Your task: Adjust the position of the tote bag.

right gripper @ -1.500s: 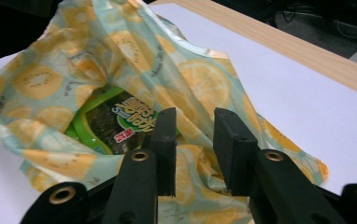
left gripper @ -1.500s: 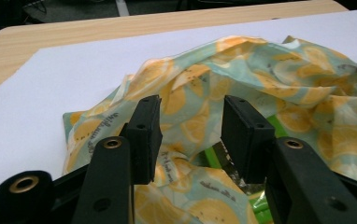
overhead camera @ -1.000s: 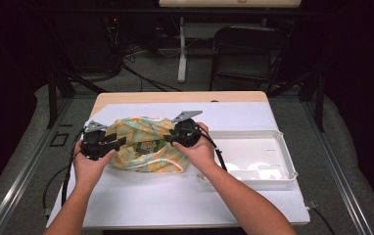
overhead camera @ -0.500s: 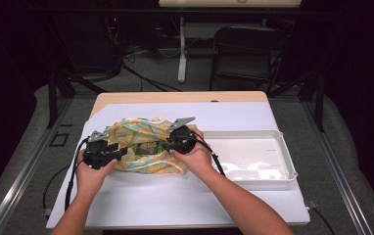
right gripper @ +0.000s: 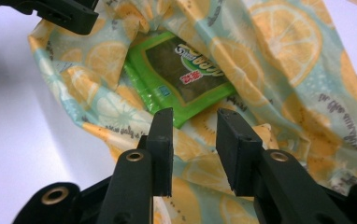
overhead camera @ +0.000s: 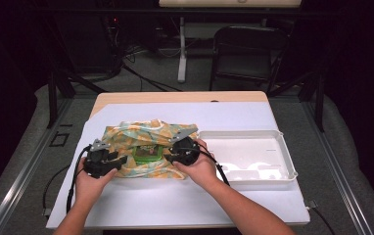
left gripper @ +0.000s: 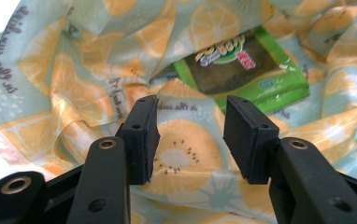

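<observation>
Green snack packet [overhead camera: 148, 152] is seated inside fruit-print bag [overhead camera: 141, 134]. Left claw [overhead camera: 121, 160] and right claw [overhead camera: 168, 156] are spread at the mouth, nothing pinched. Closing is judged outstanding.

One bag [overhead camera: 146, 142], one packet [overhead camera: 147, 152], one tray [overhead camera: 253, 154]

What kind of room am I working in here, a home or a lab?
Most likely a lab or recording studio, not a home. The white-covered table stands alone in a dark room, cables trail over the floor behind it, and metal frame rails run alongside, with a black chair beyond.
</observation>
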`<control>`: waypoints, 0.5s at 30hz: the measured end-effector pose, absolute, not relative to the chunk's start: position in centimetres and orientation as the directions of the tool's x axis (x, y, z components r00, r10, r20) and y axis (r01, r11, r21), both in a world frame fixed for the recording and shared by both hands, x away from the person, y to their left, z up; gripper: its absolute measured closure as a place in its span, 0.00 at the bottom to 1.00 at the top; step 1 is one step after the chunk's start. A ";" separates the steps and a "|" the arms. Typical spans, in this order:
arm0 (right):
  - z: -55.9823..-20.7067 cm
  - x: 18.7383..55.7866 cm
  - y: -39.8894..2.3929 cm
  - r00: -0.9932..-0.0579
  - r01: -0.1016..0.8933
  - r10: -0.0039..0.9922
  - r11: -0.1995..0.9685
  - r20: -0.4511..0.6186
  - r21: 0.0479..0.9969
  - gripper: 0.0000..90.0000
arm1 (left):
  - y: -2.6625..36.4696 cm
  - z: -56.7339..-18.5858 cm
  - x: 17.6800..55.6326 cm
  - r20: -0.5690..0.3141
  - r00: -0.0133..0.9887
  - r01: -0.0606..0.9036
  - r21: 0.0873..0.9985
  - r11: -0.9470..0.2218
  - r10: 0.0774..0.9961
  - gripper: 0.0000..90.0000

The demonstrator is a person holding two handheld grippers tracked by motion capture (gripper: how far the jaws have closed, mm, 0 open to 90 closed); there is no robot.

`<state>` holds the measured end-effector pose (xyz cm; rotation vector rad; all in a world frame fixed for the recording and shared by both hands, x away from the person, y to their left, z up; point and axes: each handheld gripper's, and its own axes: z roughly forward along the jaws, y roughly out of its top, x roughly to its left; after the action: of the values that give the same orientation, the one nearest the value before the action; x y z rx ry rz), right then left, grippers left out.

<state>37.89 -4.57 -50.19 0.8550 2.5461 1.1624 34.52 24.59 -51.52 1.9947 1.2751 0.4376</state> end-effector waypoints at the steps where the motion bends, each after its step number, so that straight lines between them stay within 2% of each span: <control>1: -50.2 37.9 -4.6 -0.808 0.418 0.587 0.519 0.044 0.745 0.75 | 24.7 -51.6 34.5 -0.092 0.453 0.649 0.716 -0.257 0.887 0.61; 15: -51.4 36.8 -4.2 -0.817 0.413 0.576 0.540 0.035 0.733 0.75 | 26.0 -53.8 33.9 -0.108 0.414 0.691 0.684 -0.234 0.904 0.63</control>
<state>36.85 -4.19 -51.40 0.8361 2.5670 1.1387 33.88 26.01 -53.84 2.0048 1.3491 0.4100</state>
